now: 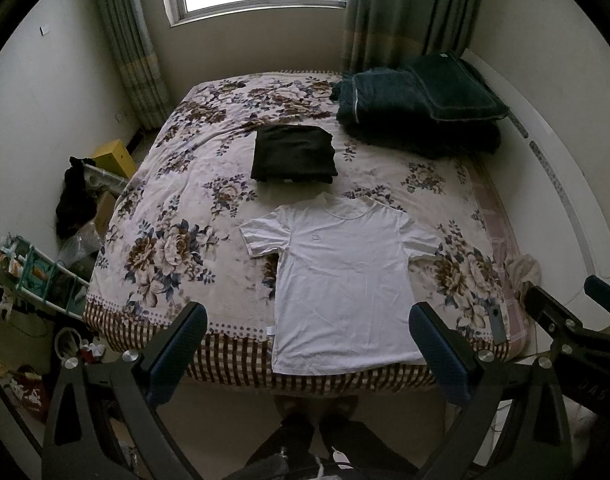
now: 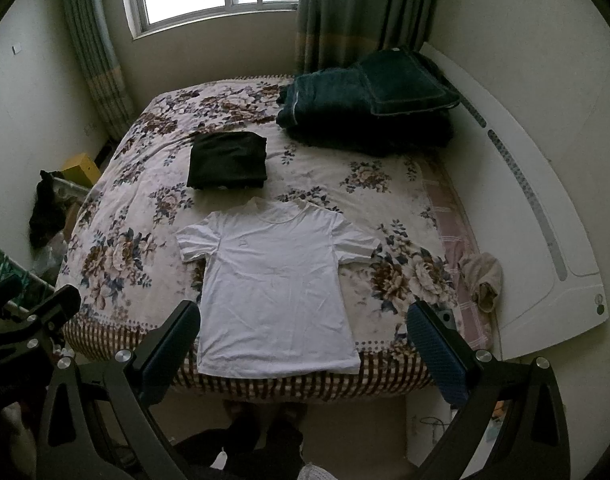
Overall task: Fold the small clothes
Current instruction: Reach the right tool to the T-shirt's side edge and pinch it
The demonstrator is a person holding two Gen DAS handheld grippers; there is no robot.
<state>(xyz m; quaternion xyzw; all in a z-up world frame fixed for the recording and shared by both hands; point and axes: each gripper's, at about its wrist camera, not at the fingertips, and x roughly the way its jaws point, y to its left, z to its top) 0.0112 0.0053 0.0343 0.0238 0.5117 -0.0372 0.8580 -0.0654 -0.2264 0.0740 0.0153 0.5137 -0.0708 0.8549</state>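
A white T-shirt lies flat, front up, at the near edge of the floral bed, its hem at the bed's border. Behind it sits a folded black garment. My left gripper hangs open above the shirt's hem, high over the bed, holding nothing. My right gripper is open too, at a similar height, empty. The right gripper's fingers show at the right edge of the left wrist view, and the left gripper's fingers at the left edge of the right wrist view.
A dark green folded quilt with a pillow fills the far right corner. A beige cloth lies at the bed's right edge by the white headboard. Clutter and a rack stand left of the bed. A person's legs are below.
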